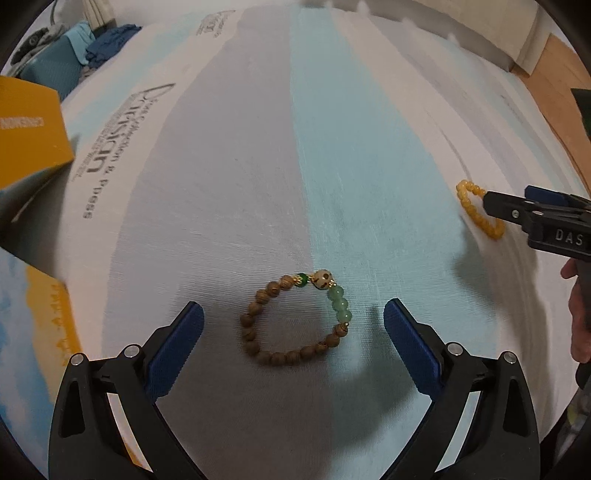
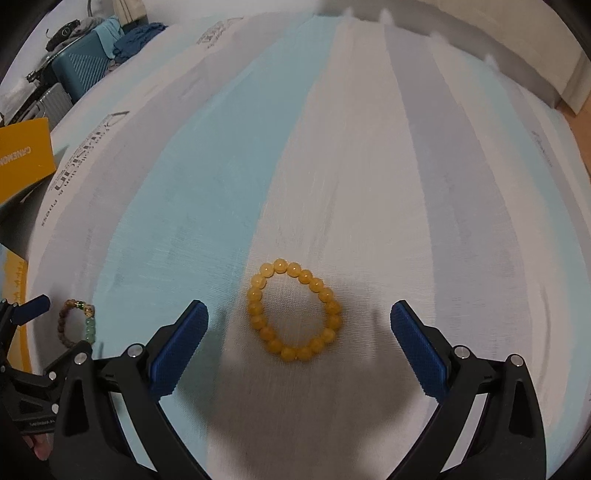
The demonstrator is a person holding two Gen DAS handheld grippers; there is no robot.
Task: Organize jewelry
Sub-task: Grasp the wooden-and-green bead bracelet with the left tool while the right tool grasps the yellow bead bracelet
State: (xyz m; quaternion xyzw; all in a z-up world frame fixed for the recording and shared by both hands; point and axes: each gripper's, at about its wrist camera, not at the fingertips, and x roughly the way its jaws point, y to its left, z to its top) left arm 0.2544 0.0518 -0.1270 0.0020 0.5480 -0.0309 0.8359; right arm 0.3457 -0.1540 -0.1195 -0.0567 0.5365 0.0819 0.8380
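A bracelet of brown wooden and green beads [image 1: 295, 319] lies flat on the striped cloth [image 1: 258, 184]. My left gripper [image 1: 293, 314] is open, its blue pads on either side of the bracelet and just above it. A yellow bead bracelet [image 2: 294, 313] lies flat further right. My right gripper [image 2: 299, 314] is open and straddles it the same way. The right gripper [image 1: 517, 210] shows at the right edge of the left wrist view, partly covering the yellow bracelet [image 1: 476, 206]. The brown bracelet [image 2: 77, 325] and left gripper [image 2: 33, 308] show at the left edge of the right wrist view.
A yellow box [image 1: 29, 133] stands at the left edge of the cloth. A teal suitcase [image 2: 79, 66] and folded blue clothes [image 2: 138, 38] lie beyond the far left. A wooden floor [image 1: 554, 92] and white furniture [image 1: 498, 33] are at the far right.
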